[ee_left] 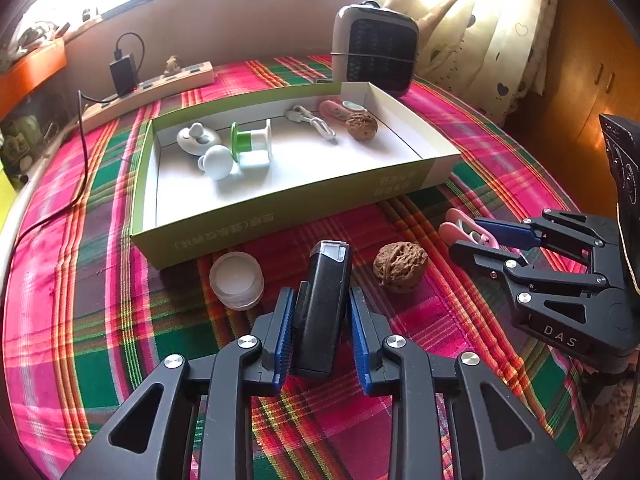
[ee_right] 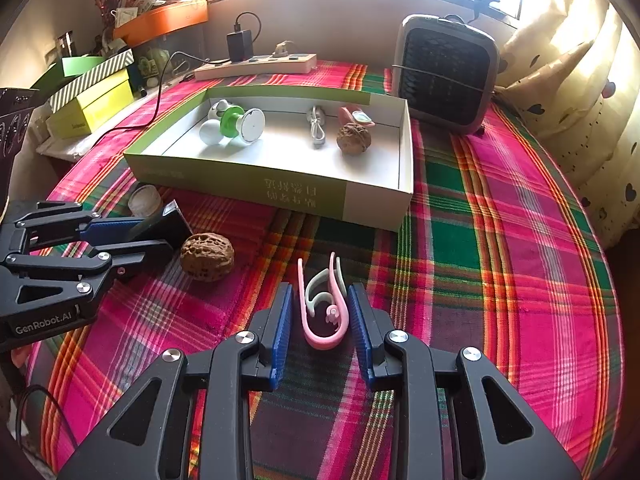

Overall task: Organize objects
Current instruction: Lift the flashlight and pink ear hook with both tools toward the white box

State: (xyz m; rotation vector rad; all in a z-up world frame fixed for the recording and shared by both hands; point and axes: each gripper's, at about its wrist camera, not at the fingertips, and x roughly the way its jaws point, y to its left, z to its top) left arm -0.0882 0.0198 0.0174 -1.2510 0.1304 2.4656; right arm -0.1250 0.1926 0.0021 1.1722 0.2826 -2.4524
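Observation:
A green and white open box (ee_left: 280, 204) (ee_right: 372, 204) lies on the plaid cloth and holds several small items, among them a walnut (ee_left: 362, 127) (ee_right: 353, 138). My left gripper (ee_left: 322, 300) (ee_right: 132, 240) has its blue pads around a black rectangular device (ee_left: 324, 308) (ee_right: 168, 220) lying on the cloth; contact is unclear. My right gripper (ee_right: 322, 312) (ee_left: 476, 240) straddles a pink and white clip (ee_right: 324, 308) (ee_left: 464, 230) with small gaps on both sides. A second walnut (ee_left: 400, 266) (ee_right: 207, 256) and a clear round lid (ee_left: 237, 279) (ee_right: 145, 200) lie in front of the box.
A small heater (ee_left: 376, 54) (ee_right: 446, 72) stands behind the box at the right. A power strip with a black charger (ee_left: 152, 84) (ee_right: 256, 64) lies along the back wall. Yellow and striped boxes (ee_right: 92, 96) are stacked at the left. A curtain (ee_right: 572, 92) hangs at the right.

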